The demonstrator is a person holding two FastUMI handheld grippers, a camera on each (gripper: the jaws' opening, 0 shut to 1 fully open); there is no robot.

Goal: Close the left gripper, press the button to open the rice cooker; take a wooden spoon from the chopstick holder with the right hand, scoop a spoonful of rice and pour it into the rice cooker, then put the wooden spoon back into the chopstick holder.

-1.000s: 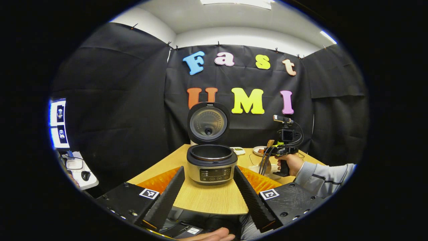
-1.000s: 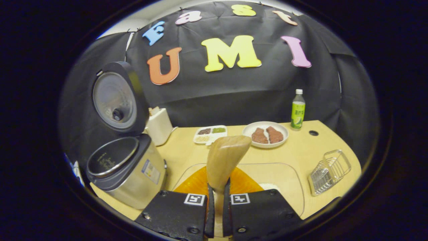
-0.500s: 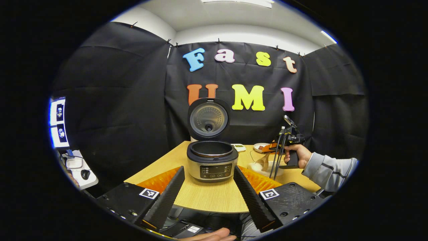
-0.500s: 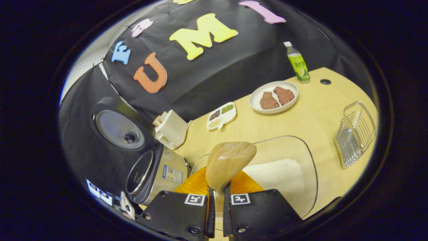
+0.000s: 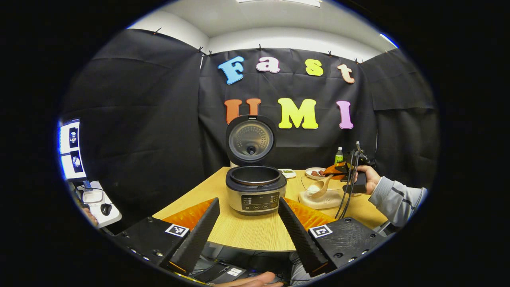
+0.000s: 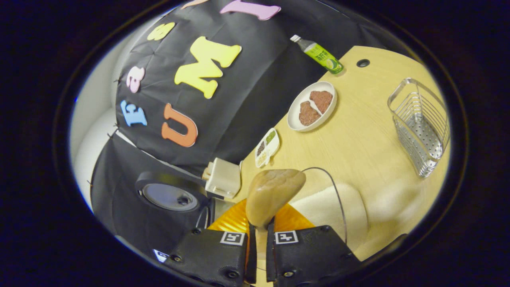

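At the bottom centre of the right gripper view my right tool is clenched on the handle of the smooth wooden spoon, its long axis running straight out from the fingers, bowl tipped over the white rice in the clear glass dish just beyond. My left tool hangs released low in its view. The open steel rice cooker stands mid-frame on the tabletop, left of the dish.

A green bottle, a white plate (two brown pieces on it) and a small divided dish stand on the worktop.
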